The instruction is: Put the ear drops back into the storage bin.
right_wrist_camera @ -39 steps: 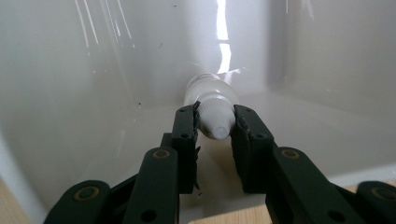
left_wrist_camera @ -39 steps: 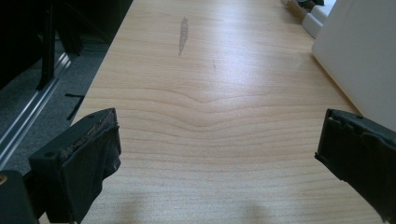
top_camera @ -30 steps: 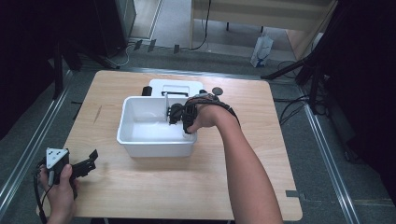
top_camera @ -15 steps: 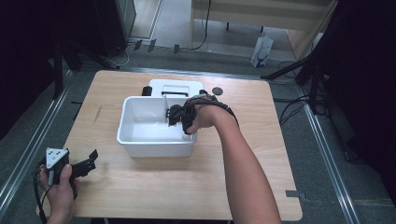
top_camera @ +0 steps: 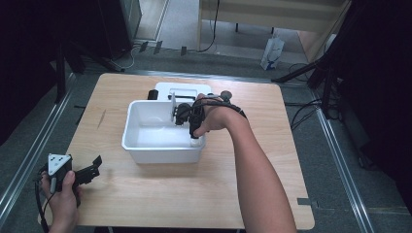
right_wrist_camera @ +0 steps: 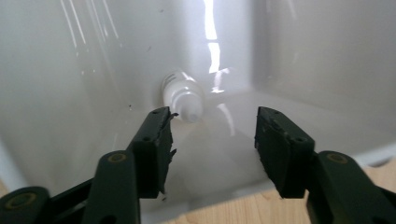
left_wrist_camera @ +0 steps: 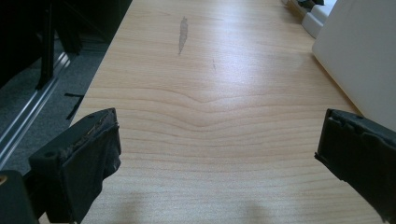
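Note:
A white plastic bin (top_camera: 163, 154) stands in the middle of the wooden table (top_camera: 194, 194). My right gripper (top_camera: 180, 114) reaches into the bin from its right side. In the right gripper view its jaws (right_wrist_camera: 212, 135) are open, pointing down at a small white bottle (right_wrist_camera: 183, 96) that lies on the bin's floor (right_wrist_camera: 70, 93) near a corner. Nothing is between the jaws. My left gripper (top_camera: 90, 171) is held low at the table's near left corner. It is wide open (left_wrist_camera: 219, 149) over bare wood, with the bin's outer wall (left_wrist_camera: 359, 56) off to its right.
Behind the bin sits a flat white device (top_camera: 182, 90) with black parts, and a small black round object (top_camera: 225, 94) lies beside it. Bare wood stretches in front of and to both sides of the bin. Metal floor rails run along the table's left and right.
The right gripper has edged slightly inside the bin. The left gripper has stayed where it was.

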